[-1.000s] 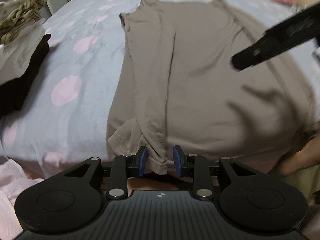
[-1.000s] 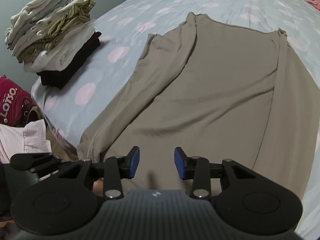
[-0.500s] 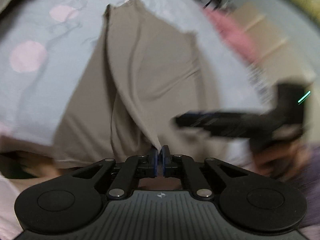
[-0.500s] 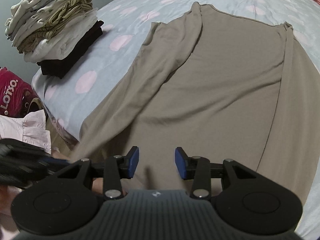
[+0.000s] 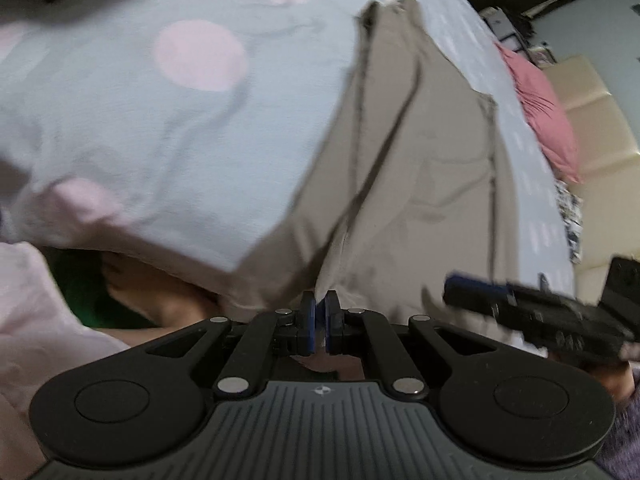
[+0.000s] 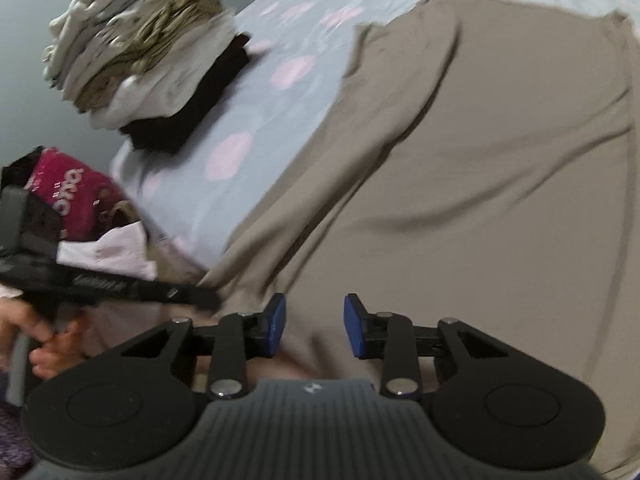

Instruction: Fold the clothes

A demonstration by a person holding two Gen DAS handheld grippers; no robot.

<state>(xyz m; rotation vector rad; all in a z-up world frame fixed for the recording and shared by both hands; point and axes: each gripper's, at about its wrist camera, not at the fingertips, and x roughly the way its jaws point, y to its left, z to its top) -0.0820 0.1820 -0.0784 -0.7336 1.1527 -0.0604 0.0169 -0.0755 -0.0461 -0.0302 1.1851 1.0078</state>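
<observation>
Now | L gripper (image 5: 320, 312) pinching taupe shirt (image 6: 480, 160) hem | R gripper (image 6: 314, 326) fingers wide, over shirt | bed (image 5: 160, 140)

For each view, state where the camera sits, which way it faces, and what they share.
Left wrist: on the left gripper, facing along the taupe shirt up the bed; jaws pinch its hem; right gripper at right.
Right wrist: on the open right gripper, facing the shirt and clothes stack; left gripper and a hand at left.
Shared: shirt, bed.

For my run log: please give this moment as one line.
left gripper: shut on shirt hem | right gripper: open above shirt | bed: shirt spread
</observation>
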